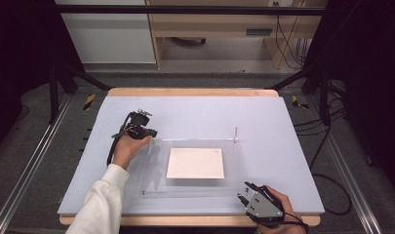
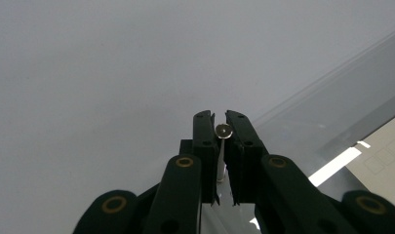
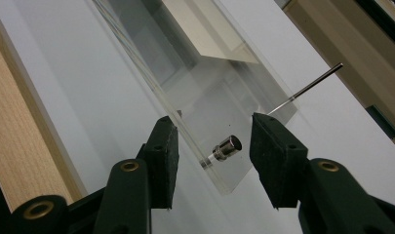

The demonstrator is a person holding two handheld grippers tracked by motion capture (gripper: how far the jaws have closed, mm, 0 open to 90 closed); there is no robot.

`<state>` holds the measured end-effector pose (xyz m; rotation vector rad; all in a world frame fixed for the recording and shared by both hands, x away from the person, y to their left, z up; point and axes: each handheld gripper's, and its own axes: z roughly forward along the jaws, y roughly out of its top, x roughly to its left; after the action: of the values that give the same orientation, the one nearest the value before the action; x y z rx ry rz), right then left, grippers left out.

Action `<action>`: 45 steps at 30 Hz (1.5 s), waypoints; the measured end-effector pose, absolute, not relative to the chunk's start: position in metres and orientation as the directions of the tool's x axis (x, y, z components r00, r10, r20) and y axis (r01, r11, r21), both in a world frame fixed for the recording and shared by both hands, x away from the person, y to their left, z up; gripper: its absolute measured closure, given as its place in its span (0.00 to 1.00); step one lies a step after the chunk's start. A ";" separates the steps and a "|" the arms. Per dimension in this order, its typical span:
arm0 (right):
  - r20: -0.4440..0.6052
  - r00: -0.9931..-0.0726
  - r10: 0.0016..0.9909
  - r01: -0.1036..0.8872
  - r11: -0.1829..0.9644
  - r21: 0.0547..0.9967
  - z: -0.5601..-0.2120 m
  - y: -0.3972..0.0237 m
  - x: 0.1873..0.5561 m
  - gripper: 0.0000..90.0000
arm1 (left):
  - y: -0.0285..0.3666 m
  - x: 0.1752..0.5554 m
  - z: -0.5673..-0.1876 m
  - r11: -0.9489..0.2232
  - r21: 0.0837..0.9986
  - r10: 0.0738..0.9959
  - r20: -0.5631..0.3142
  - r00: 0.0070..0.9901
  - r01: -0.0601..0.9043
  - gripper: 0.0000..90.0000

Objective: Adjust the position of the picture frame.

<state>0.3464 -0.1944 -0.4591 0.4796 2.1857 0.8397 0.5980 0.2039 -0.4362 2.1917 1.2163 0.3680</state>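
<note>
Grey tabletop (image 1: 292,146): left tongs (image 2: 221,127) clamped on pin (image 2: 223,130); right tongs (image 3: 213,141) half-wide, straddling standoff (image 3: 226,146). Centre before closing; avoid tilting acrylic plate (image 1: 234,168).

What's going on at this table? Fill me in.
A person works on a clear plate with a white sheet under it, using two handheld grippers. The left gripper is shut on a thin pin at the plate's far left corner. The right gripper sits at the near right corner with its jaws open either side of a short metal stud, not pressing on it. Another pin stands upright at the far right corner.
</note>
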 end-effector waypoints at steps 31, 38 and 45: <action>-0.437 -0.680 0.589 0.141 0.690 0.710 -0.384 -0.193 0.377 0.71 | 0.250 0.495 -0.357 -0.441 0.849 0.747 0.168 0.643 0.291 0.42; -0.399 -0.689 0.605 0.182 0.677 0.713 -0.368 -0.193 0.389 0.71 | 0.250 0.484 -0.348 -0.429 0.867 0.721 0.159 0.675 0.254 0.42; -0.383 -0.694 0.609 0.194 0.672 0.715 -0.358 -0.194 0.397 0.71 | 0.240 0.471 -0.327 -0.430 0.882 0.681 0.174 0.711 0.195 0.42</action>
<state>0.3971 -0.1936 -0.3582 0.6165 2.2649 0.8730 0.4709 0.2404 -0.3265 1.9774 0.6718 0.6515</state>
